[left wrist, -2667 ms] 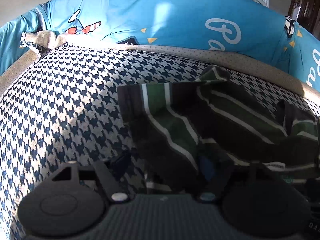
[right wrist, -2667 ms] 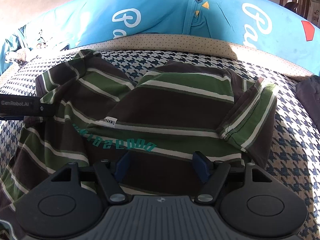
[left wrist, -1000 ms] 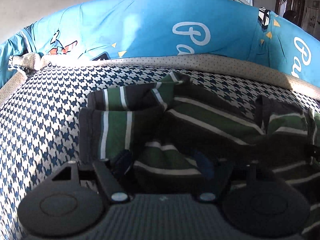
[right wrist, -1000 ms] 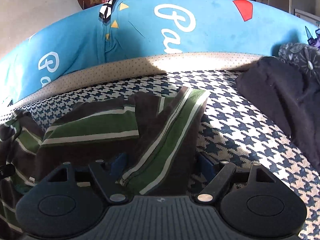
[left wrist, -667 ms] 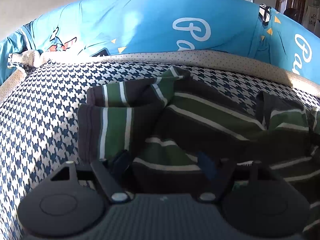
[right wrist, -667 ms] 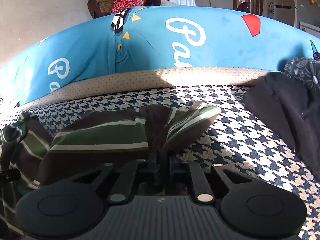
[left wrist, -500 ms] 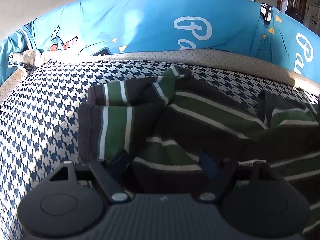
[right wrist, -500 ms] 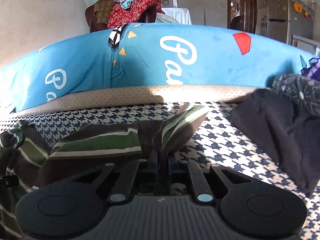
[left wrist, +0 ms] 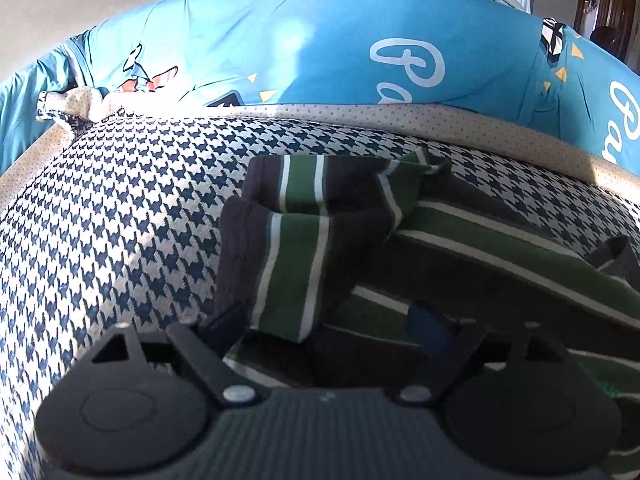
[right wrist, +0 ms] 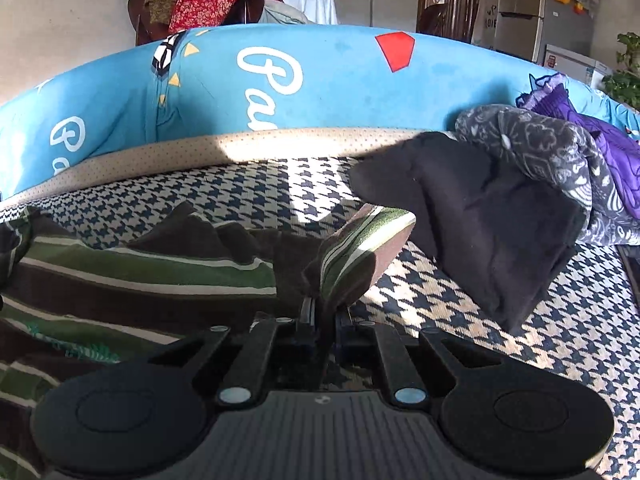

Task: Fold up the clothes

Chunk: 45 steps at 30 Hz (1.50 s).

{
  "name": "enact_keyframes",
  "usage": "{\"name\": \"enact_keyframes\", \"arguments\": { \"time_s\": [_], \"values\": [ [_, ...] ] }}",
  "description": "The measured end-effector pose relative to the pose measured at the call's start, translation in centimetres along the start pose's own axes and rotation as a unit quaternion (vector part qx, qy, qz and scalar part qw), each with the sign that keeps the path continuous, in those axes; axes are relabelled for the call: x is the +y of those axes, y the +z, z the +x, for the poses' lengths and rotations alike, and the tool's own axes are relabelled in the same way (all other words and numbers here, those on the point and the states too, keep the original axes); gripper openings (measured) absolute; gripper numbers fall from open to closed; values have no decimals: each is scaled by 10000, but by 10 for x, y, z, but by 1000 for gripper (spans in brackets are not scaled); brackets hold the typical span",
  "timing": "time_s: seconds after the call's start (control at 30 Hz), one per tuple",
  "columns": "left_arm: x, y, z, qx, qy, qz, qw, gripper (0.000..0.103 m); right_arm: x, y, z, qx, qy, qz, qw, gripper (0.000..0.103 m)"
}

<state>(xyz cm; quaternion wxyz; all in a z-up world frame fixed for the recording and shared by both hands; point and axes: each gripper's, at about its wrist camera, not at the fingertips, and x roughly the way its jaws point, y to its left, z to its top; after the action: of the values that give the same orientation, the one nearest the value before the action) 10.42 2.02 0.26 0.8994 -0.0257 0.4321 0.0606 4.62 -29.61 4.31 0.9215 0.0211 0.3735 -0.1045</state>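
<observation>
I see hard sunlight striking the houndstooth cover point(right wrist: 460, 312) in bright patches at the right, while the striped shirt point(left wrist: 460, 264) sits in deep shadow at the left. Both views bow strongly at the edges with dark corners, and the near foreground looks soft.

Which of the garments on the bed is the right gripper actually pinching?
The green striped shirt: the right gripper is shut on its sleeve. The black garment and grey patterned one lie untouched at right.
</observation>
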Motion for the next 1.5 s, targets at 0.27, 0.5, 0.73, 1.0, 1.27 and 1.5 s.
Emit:
{"name": "enact_keyframes", "arguments": {
  "time_s": [0.27,0.5,0.73,1.0,1.27,1.5],
  "values": [
    [-6,0,-2,-115,131,21,9998,90,-25,6,-17,-68,-161,464,9988,16],
    [-2,10,3,-216,114,-138,9996,90,8,22,-5,-108,524,382,9978,17],
    [1,16,7,-272,-45,-163,9995,92,39,27,16,8,858,330,9958,27],
    [22,19,26,-13,657,-409,9970,93,66,37,34,-189,989,-68,9949,49],
    [43,21,31,59,1058,-738,9916,98,76,50,59,-301,1177,-147,9925,65],
    [73,24,39,225,1678,-1100,9794,98,85,49,80,-325,1099,-575,9918,68]
  ]
}}
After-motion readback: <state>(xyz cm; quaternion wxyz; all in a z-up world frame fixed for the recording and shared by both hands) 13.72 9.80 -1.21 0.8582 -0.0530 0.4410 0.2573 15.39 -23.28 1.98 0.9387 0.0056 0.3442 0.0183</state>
